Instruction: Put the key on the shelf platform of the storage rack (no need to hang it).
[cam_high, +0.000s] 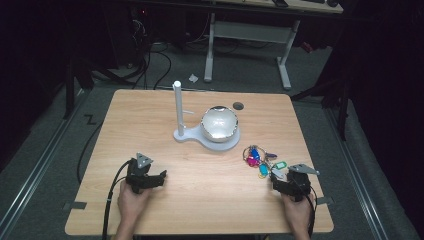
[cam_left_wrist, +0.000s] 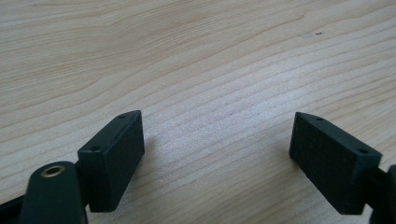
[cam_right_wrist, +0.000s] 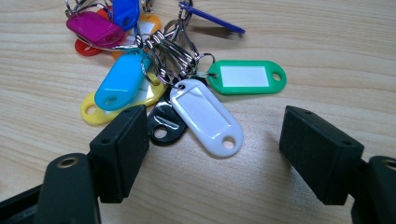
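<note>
A bunch of coloured key tags (cam_high: 260, 160) on metal rings lies on the wooden table (cam_high: 200, 200) at the right. In the right gripper view I see a white tag (cam_right_wrist: 208, 116), a green tag (cam_right_wrist: 246, 76), a light blue tag (cam_right_wrist: 120, 81), a yellow tag (cam_right_wrist: 93, 112), a black tag (cam_right_wrist: 163, 123) and a magenta tag (cam_right_wrist: 93, 28). My right gripper (cam_high: 285, 182) (cam_right_wrist: 212, 140) stands open just short of the bunch, the white tag's end between its jaws. At the table's front left, my left gripper (cam_high: 155, 177) (cam_left_wrist: 217, 140) is open over bare wood.
A white stand with an upright post (cam_high: 177, 107) and a shiny round bowl (cam_high: 219, 123) on its base sits at the table's middle back. A dark round hole (cam_high: 238, 105) lies behind it. Beyond the table are a desk frame and cables on the floor.
</note>
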